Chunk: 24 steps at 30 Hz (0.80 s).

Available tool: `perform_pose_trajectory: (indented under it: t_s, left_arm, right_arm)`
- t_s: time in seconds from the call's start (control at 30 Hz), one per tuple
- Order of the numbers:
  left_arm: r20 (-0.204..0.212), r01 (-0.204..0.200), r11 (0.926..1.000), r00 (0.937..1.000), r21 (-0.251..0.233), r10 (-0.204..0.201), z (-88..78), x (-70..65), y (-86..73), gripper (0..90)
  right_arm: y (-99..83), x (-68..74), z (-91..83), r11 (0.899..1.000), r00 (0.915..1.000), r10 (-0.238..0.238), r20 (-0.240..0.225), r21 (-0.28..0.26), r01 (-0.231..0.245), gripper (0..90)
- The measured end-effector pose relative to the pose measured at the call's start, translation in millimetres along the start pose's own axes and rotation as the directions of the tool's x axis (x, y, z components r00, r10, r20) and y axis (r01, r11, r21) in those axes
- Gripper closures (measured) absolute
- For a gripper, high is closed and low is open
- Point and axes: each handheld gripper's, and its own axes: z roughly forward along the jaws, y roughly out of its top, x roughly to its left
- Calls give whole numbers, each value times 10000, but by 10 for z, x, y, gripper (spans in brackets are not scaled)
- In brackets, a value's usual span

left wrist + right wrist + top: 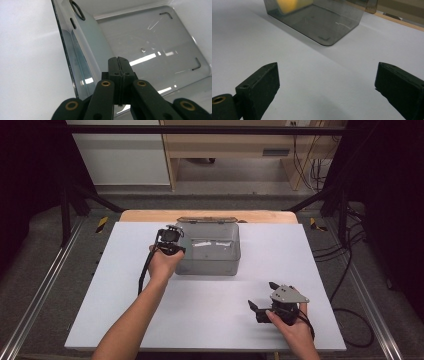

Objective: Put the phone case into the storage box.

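Clear plastic bin (210,247) sits at the far middle of the white table (125,310), open top, lid (207,220) hanging behind its far rim. Left gripper (172,236) is over the bin's left wall, jaws pressed together; in the left gripper view the tips (119,72) seem to be just inside the wall, whether they pinch it I cannot tell. Inside looks bare there; right gripper view shows a yellow blur (292,5) through the wall, unclear what. Right gripper (261,306) rests low at the near right, jaws wide, holding nothing. Judgement: bin barely engaged, early stage, moving or loading it is left.
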Motion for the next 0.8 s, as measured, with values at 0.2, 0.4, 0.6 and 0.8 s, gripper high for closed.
perform_pose_trajectory:
  t_s: [0.2,0.4,0.6,0.8]
  left_arm:
    - [0,-25,10000,10000,38,25,-3,-6,-4,897]
    - [403,-154,9953,9990,-956,193,-129,-33,14,897]
    - [312,-360,9725,9985,-2301,443,-354,-31,-41,896]
    - [87,-538,9145,9980,-4010,626,-589,11,-169,712]
  right_arm:
    - [0,1,1,10000,10000,-3,0,9,3,62]
    - [0,-1,-7,10000,10000,-9,25,-34,9,62]
    - [2,-14,-18,10000,9999,-38,102,-58,39,62]
    - [-10,-47,-64,9998,9995,62,294,-178,-57,63]
